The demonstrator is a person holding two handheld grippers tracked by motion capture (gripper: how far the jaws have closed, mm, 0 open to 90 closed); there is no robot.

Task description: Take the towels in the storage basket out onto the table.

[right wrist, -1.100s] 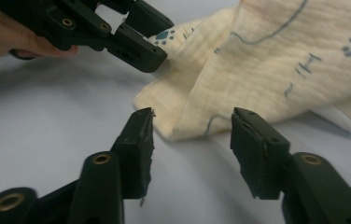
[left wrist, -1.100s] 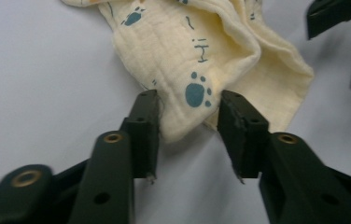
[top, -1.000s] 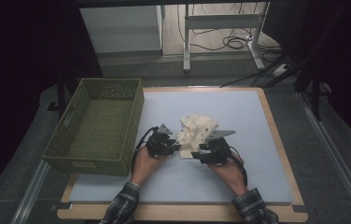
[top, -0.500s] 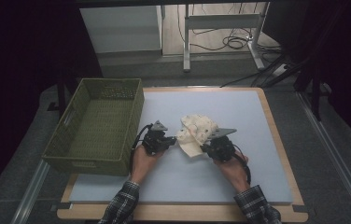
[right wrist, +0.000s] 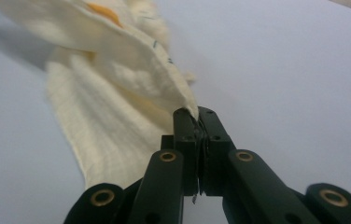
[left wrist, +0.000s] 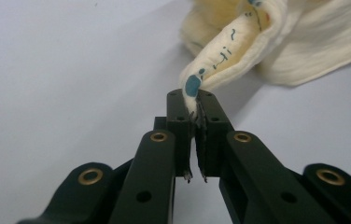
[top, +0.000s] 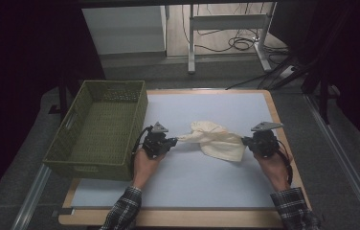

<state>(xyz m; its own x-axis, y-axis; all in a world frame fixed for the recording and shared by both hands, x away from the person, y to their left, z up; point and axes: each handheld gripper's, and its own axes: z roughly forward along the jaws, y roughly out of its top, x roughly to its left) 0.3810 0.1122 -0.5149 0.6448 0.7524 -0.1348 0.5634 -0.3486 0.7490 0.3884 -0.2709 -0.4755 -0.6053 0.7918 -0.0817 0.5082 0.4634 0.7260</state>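
we hold a cream muslin cloth (top: 214, 140) stretched above the bench (top: 183, 182), left tool (top: 172, 142) and right tool (top: 246, 141) each clenched on a corner tip, so a harder pull could slip one free.

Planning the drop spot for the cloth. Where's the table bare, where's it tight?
Bare: the pale blue table mat between the stretched cream cloth and the near wooden edge, and the far strip beyond the cloth. Tight: the left side by the green woven basket, where the left gripper sits close. The right gripper nears the right edge.
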